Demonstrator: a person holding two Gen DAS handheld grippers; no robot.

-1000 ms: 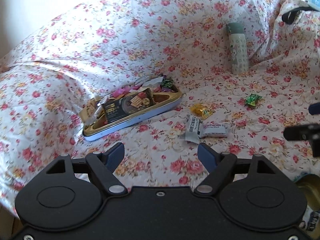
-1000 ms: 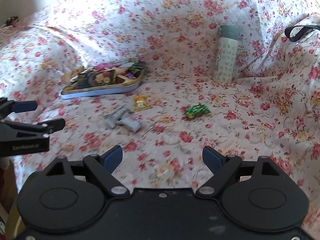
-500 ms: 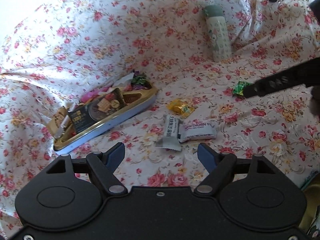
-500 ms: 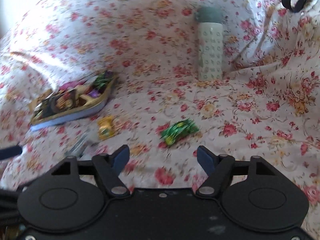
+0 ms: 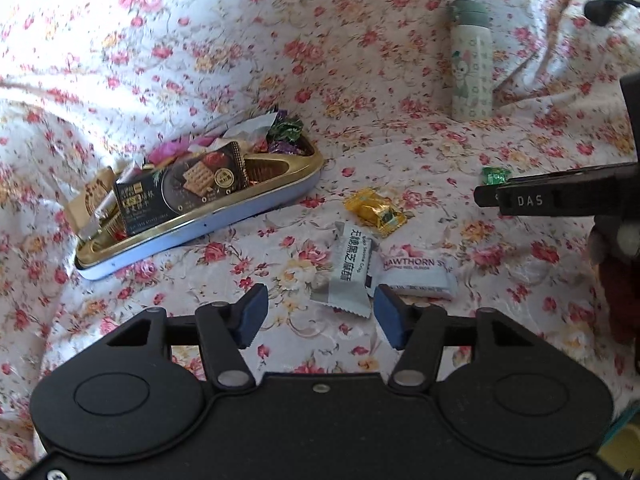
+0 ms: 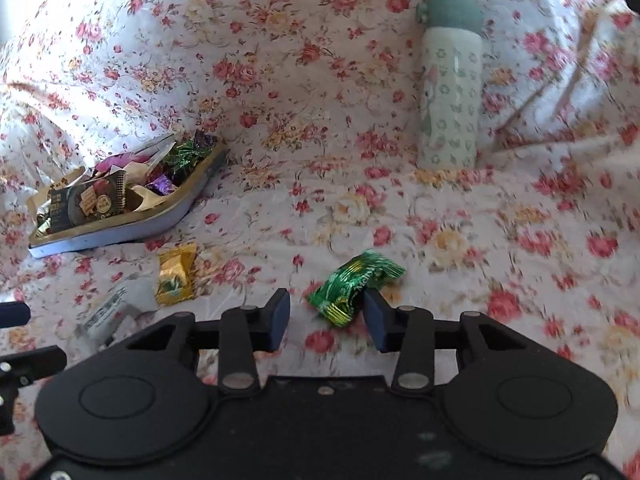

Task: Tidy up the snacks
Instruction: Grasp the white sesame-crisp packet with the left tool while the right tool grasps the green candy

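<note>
On the flowered bedspread lies a gold-rimmed tin tray (image 5: 280, 196) (image 6: 132, 232) piled with snack packets. My left gripper (image 5: 320, 314) hovers low at the near end of a grey sesame-crisp packet (image 5: 350, 264), its jaws closing with the packet's lower edge between the fingertips, pads apart from it. A white hawthorn packet (image 5: 416, 276) and a yellow candy (image 5: 374, 212) (image 6: 174, 276) lie beside it. My right gripper (image 6: 326, 314) (image 5: 540, 200) straddles a green foil candy (image 6: 356, 282) (image 5: 495, 176). Its jaws are closing, and the left pad still stands off the wrapper.
A pale green patterned bottle (image 5: 471, 60) (image 6: 450, 92) stands upright at the back right. A black strap (image 5: 608, 10) lies on the raised fold at the far right. The bedspread bunches into high folds to the left and behind the tray.
Both grippers moved forward and down toward the loose snacks and narrowed their jaws. The right one reached the green candy; the left one came up to the grey packet.
</note>
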